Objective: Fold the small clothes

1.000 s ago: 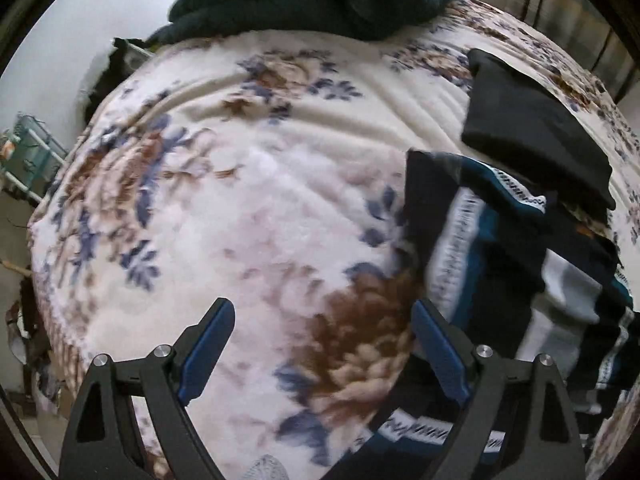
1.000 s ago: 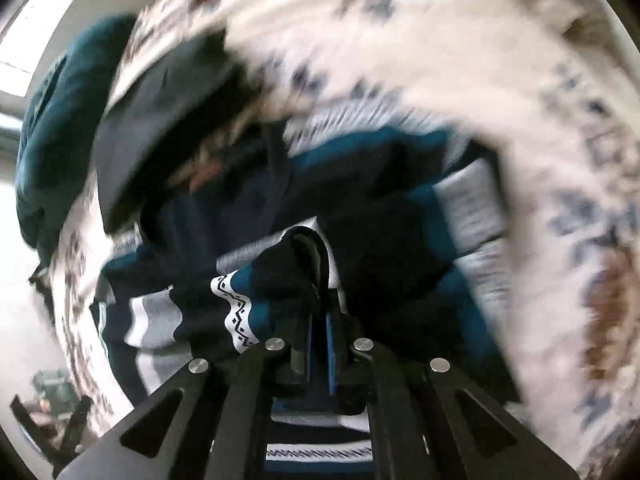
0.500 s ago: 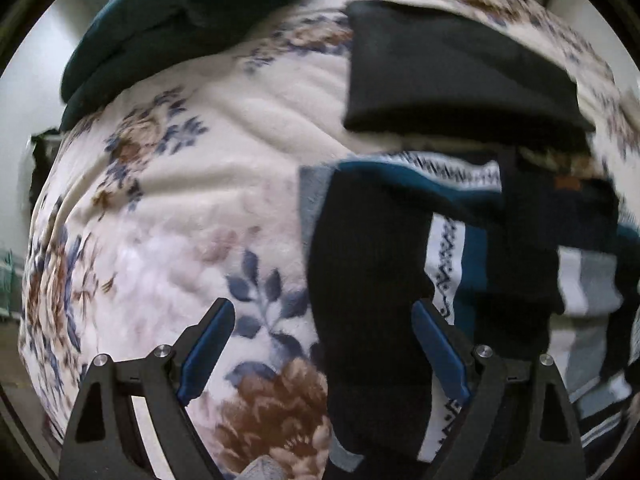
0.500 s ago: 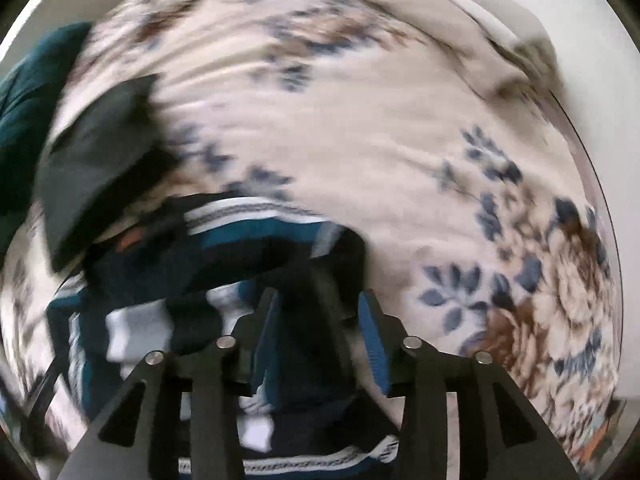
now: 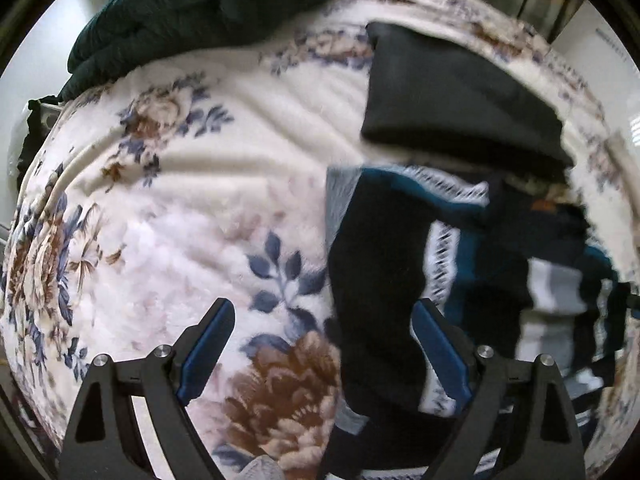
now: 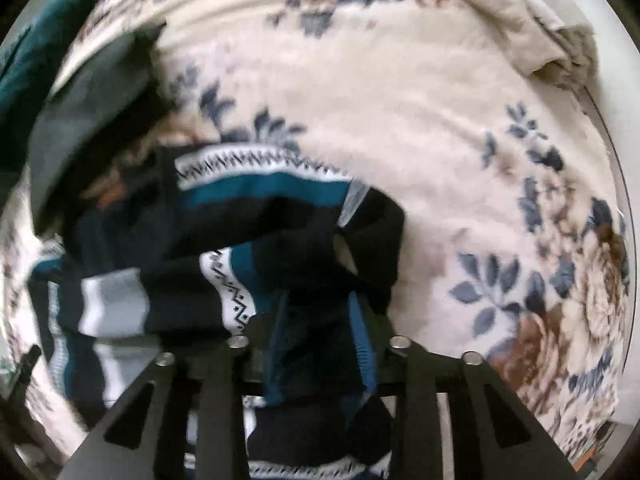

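A knitted sweater (image 5: 380, 260) striped in navy, teal, white and grey lies rumpled on a floral blanket (image 5: 180, 200). My left gripper (image 5: 322, 344) hangs open above the sweater's left edge. Dark knit shows by its right finger and bare blanket under its left finger. In the right wrist view the sweater (image 6: 224, 216) fills the lower left. My right gripper (image 6: 318, 320) points down at it, jaws partly apart. A dark fold of the sweater lies loosely between them, not pinched.
A folded black garment (image 5: 452, 92) lies just beyond the sweater, touching its far edge. A dark teal blanket (image 5: 208, 4) is heaped at the bed's far end. A beige cloth (image 6: 520, 32) is bunched at the bed's edge by the wall.
My right gripper was shut on a fold of the sweater and has opened, leaving the fold on the pile. My left gripper swung from bare blanket over to the sweater's edge.
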